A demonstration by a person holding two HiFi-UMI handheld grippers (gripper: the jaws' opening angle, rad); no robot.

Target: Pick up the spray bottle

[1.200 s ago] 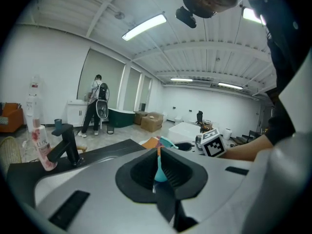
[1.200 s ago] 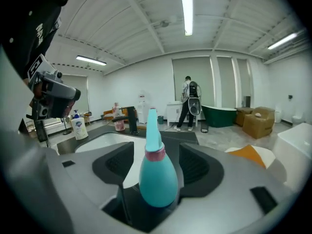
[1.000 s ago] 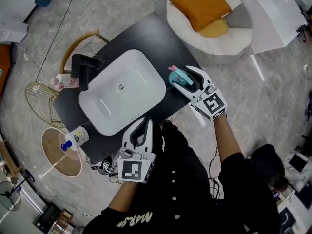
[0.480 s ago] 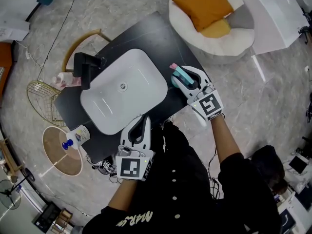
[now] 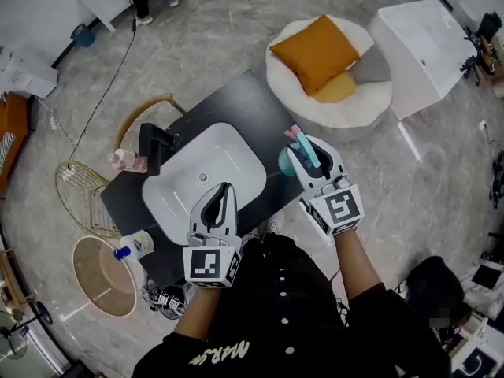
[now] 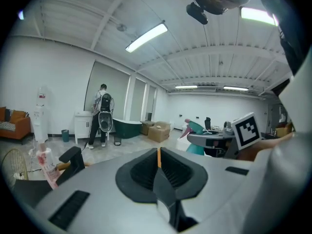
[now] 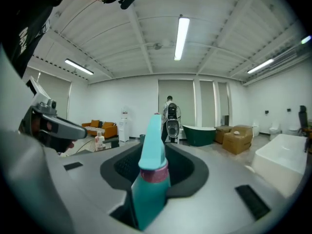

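Observation:
The teal spray bottle (image 5: 288, 161) with a pink collar sits between the jaws of my right gripper (image 5: 309, 150), held in the air beside the right end of the black counter (image 5: 252, 105). In the right gripper view the spray bottle (image 7: 148, 189) stands upright in my right gripper (image 7: 155, 155), nozzle pointing up. My left gripper (image 5: 222, 191) hovers over the near edge of the white basin (image 5: 189, 203), jaws together and empty. The left gripper view shows my left gripper (image 6: 158, 152) closed, with the spray bottle (image 6: 196, 128) off to the right.
A black faucet (image 5: 155, 142) and a pink bottle (image 5: 126, 161) stand at the counter's left end. A white pump bottle (image 5: 135, 246) sits near its front corner. A round seat with an orange cushion (image 5: 319, 53) lies beyond. A person (image 6: 100, 113) stands far off.
My right gripper has lifted the spray bottle up off the counter. My left gripper rose and moved forward over the basin's near edge, still shut.

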